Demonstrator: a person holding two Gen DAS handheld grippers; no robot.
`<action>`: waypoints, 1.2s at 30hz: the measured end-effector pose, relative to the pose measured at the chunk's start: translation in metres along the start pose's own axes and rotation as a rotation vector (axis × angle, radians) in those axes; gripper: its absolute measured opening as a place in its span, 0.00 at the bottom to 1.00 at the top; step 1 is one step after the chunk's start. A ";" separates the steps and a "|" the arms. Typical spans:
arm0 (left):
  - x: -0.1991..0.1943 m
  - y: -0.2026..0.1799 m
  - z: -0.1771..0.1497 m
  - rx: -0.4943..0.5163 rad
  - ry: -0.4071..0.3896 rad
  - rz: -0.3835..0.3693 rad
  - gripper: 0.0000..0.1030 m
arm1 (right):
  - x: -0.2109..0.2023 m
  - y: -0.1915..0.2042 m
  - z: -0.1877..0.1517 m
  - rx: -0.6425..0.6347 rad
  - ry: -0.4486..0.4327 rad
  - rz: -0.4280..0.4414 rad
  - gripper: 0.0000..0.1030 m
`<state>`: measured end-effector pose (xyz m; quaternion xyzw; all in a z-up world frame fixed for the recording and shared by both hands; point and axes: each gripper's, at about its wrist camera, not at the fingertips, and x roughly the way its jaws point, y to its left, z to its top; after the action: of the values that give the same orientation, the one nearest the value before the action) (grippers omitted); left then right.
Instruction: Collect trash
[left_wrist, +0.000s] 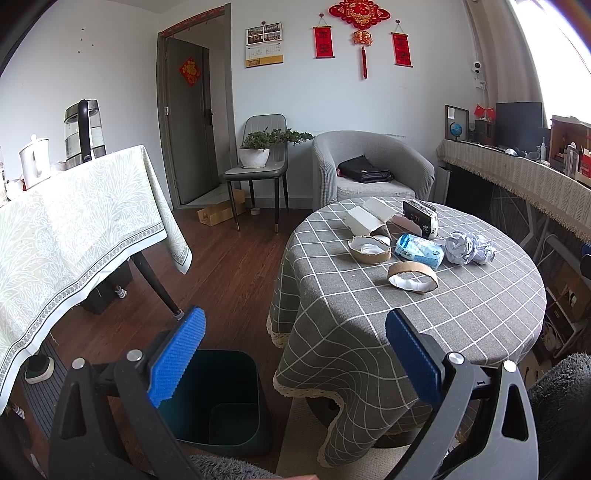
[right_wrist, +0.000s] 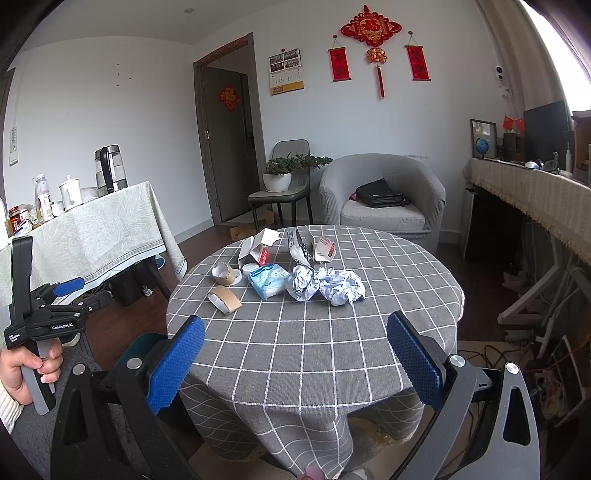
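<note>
Trash lies on the round table (left_wrist: 461, 332) with the grey checked cloth: crumpled paper (left_wrist: 469, 249) (right_wrist: 340, 286), a blue tissue packet (left_wrist: 419, 251) (right_wrist: 267, 280), two cardboard rings (left_wrist: 412, 277) (right_wrist: 225, 299), a torn white box (left_wrist: 365, 219) and a foil packet (right_wrist: 301, 247). A dark green bin (left_wrist: 221, 398) stands on the floor left of the table. My left gripper (left_wrist: 295, 319) is open above the bin and the table's edge, holding nothing. My right gripper (right_wrist: 295, 319) is open over the table's near side, well short of the trash.
A second table (left_wrist: 81, 229) with a pale cloth, a kettle (left_wrist: 83, 129) and a mug stands on the left. Behind are a chair with a plant (left_wrist: 258, 147) and an armchair (left_wrist: 369, 170) holding a black bag. A long sideboard (left_wrist: 517, 173) and floor cables line the right.
</note>
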<state>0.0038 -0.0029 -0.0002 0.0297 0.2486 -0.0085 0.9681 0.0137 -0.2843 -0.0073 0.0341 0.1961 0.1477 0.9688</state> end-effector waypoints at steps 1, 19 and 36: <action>0.000 0.000 0.000 0.001 0.000 0.000 0.97 | 0.003 0.001 0.000 0.003 0.000 -0.002 0.97; -0.002 0.001 -0.002 -0.001 0.001 0.000 0.97 | 0.002 -0.001 -0.002 0.012 0.002 -0.004 0.97; -0.002 0.000 -0.002 -0.002 0.001 0.000 0.97 | 0.003 -0.002 -0.002 0.014 0.003 -0.003 0.97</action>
<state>0.0010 -0.0026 -0.0007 0.0288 0.2489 -0.0081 0.9681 0.0159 -0.2851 -0.0103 0.0404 0.1986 0.1450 0.9685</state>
